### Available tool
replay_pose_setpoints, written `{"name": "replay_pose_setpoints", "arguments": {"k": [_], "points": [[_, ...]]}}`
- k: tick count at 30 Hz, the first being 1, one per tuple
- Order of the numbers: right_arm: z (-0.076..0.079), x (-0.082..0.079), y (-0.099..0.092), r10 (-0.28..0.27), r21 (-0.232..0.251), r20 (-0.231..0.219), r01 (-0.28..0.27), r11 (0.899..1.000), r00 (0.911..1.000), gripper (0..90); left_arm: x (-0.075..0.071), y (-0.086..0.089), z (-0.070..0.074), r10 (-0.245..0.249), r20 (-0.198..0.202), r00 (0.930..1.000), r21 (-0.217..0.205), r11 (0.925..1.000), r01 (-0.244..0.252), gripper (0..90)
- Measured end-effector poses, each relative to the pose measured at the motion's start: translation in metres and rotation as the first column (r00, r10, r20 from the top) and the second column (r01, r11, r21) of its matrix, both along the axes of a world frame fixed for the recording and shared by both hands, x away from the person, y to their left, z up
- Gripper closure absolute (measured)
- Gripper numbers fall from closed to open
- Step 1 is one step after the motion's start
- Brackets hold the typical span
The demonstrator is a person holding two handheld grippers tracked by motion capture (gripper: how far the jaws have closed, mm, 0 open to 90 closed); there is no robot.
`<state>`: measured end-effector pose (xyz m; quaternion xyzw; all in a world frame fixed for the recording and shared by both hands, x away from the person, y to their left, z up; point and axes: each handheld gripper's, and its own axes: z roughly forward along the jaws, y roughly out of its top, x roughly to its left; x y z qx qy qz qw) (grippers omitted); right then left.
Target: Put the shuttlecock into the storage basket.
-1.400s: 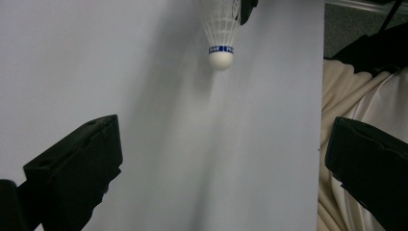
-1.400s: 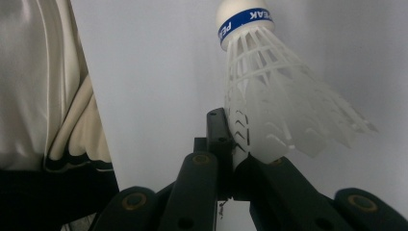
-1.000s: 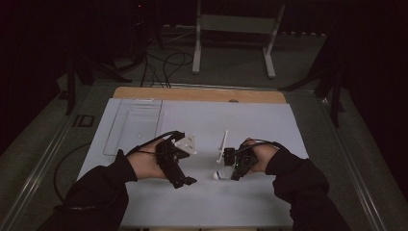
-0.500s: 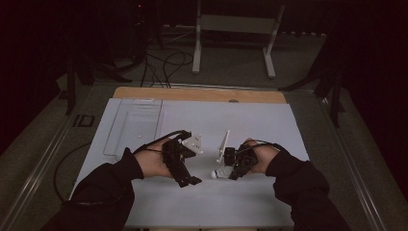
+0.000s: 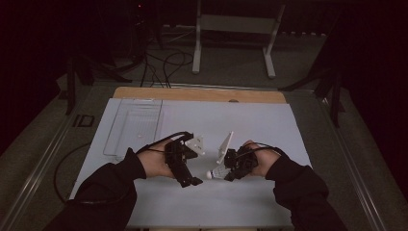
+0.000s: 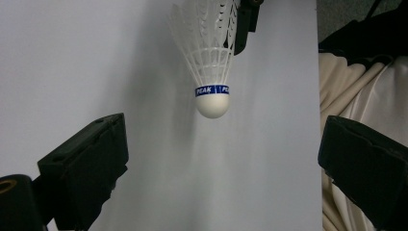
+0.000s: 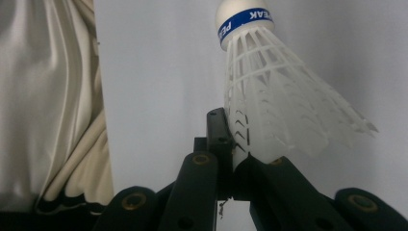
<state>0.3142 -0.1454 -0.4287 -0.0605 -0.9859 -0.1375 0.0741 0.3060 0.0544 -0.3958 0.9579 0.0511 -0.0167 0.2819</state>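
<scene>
A white feathered shuttlecock with a blue band reading PEAK hangs just above the white table sheet. My right gripper is shut on the edge of its feather skirt; in the right gripper view the jaws pinch the feathers of the shuttlecock, with the cork pointing away. My left gripper faces it from the left with its jaws wide apart. In the left gripper view the shuttlecock points its cork at the open left gripper and does not touch it.
A clear plastic tray lies at the sheet's far left. A wooden strip borders the far edge. Beyond stand a metal frame and floor cables. Cream cloth hangs by the table's near edge.
My left gripper has edged a little to the right, closer to the shuttlecock. The right gripper has kept still with the shuttlecock in it.
</scene>
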Motion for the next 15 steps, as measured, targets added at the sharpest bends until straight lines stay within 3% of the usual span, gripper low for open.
{"name": "replay_pose_setpoints", "arguments": {"k": [6, 15], "points": [[0.0, -0.002, -0.003, 0.0, 0.055, -0.001, 0.0, 0.998, 1.0, 90.0, 0.001, -0.004, -0.004, -0.003, 0.001, 1.0, 0.013, 0.9999, 0.003, 4.9], [0.0, -0.005, -0.008, -0.015, 0.068, -0.004, 0.015, 0.998, 0.9999, 90.0, 0.001, -0.012, -0.009, -0.017, -0.013, 0.9998, 0.02, 0.9997, 0.017, 11.9]]}}
